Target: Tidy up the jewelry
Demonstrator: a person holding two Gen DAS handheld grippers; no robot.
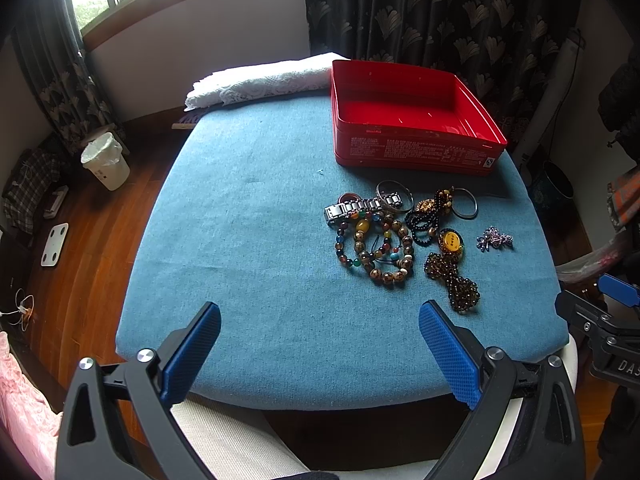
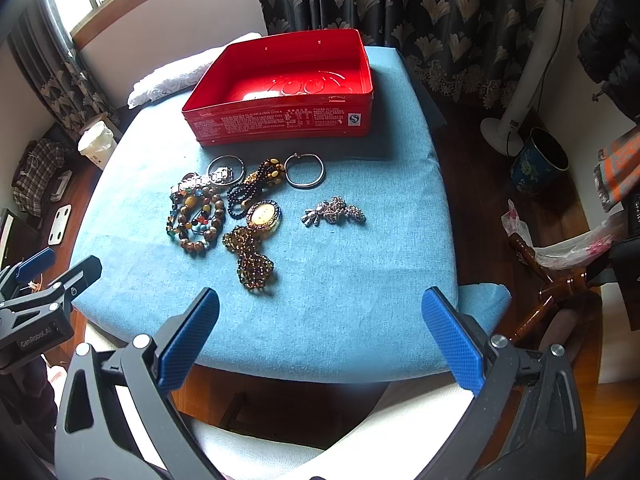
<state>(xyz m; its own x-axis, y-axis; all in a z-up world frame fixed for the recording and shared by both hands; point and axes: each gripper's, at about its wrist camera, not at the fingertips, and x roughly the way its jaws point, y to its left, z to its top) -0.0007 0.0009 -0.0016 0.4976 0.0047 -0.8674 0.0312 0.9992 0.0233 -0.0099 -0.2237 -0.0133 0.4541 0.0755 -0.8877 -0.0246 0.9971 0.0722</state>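
A heap of jewelry lies on the blue cloth point(image 1: 248, 240): beaded bracelets point(image 1: 376, 248) point(image 2: 196, 216), a metal watch point(image 1: 360, 206), silver bangles point(image 2: 305, 171), a yellow pendant point(image 2: 264, 216) on an amber bead necklace point(image 1: 456, 280), and a sparkly brooch point(image 1: 495, 239) point(image 2: 334, 211) apart to the right. An empty red tin box point(image 1: 412, 120) point(image 2: 280, 88) stands behind the heap. My left gripper point(image 1: 320, 320) and right gripper point(image 2: 320, 304) are both open and empty, held above the table's near edge.
A folded white lace cloth point(image 1: 260, 80) lies at the far left of the table. A white bin point(image 1: 105, 160) and a scale point(image 1: 54, 244) sit on the wooden floor to the left. A fan stand point(image 2: 516, 112) and a blue pot point(image 2: 538, 164) stand to the right.
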